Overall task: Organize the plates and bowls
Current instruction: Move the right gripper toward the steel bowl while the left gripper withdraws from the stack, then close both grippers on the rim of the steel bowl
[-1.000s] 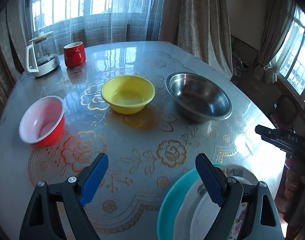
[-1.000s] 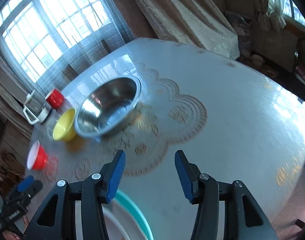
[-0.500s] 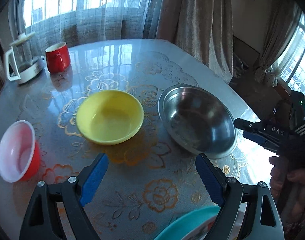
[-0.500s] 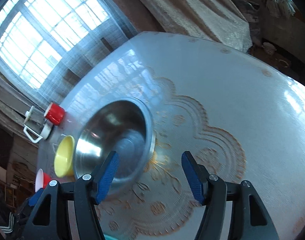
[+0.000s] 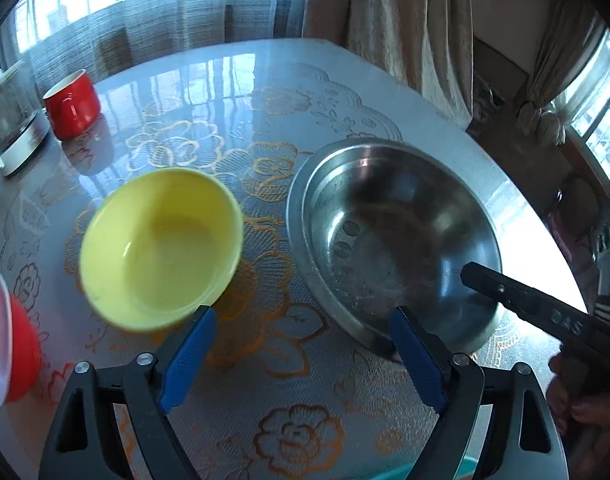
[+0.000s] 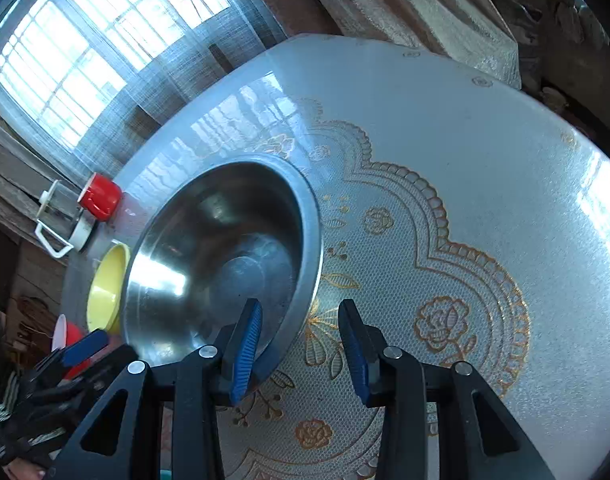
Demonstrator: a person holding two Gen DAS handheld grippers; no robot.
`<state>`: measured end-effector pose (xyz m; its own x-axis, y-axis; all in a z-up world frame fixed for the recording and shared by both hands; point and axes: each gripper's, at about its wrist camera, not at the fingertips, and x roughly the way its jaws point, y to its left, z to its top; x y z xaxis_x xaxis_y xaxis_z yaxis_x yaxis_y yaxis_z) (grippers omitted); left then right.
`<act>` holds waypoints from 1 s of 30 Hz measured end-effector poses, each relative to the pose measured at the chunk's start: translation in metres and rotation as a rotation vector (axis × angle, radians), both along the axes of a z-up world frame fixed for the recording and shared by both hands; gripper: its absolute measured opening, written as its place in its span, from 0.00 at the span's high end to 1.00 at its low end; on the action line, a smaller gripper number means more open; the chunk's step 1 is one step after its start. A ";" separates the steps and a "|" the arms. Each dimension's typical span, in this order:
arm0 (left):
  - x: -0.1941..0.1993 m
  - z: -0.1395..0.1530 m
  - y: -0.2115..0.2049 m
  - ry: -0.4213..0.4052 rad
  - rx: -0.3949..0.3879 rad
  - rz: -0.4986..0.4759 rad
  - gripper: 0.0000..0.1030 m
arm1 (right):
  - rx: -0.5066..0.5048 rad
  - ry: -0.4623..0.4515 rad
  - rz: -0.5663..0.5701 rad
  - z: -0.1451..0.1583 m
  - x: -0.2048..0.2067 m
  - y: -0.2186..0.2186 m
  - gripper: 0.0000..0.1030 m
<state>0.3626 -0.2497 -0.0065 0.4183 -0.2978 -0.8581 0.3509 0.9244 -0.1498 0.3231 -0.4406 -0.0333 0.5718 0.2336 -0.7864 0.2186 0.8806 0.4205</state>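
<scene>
Now your right gripper [image 6: 301,344] straddles the near rim of the empty steel bowl [image 6: 225,256] at centre frame, jaws narrowed and just closing, pads not visibly pressing. Your left gripper [image 5: 305,354] stands wide over the table [image 5: 265,400], nothing between its fingers. Lower left, the yellow bowl [image 5: 157,248] and red bowl [image 5: 9,352] sit empty.

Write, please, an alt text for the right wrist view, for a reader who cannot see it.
The right gripper, its jaws just closing, straddles the near rim of a steel bowl on a table with a floral cover; the pads do not yet press on it. A yellow bowl, red mug and the left gripper lie left.
</scene>
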 end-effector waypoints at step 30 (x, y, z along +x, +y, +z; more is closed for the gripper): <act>-0.054 0.011 -0.003 -0.152 0.061 -0.098 0.73 | -0.018 -0.061 0.071 0.015 -0.062 0.022 0.79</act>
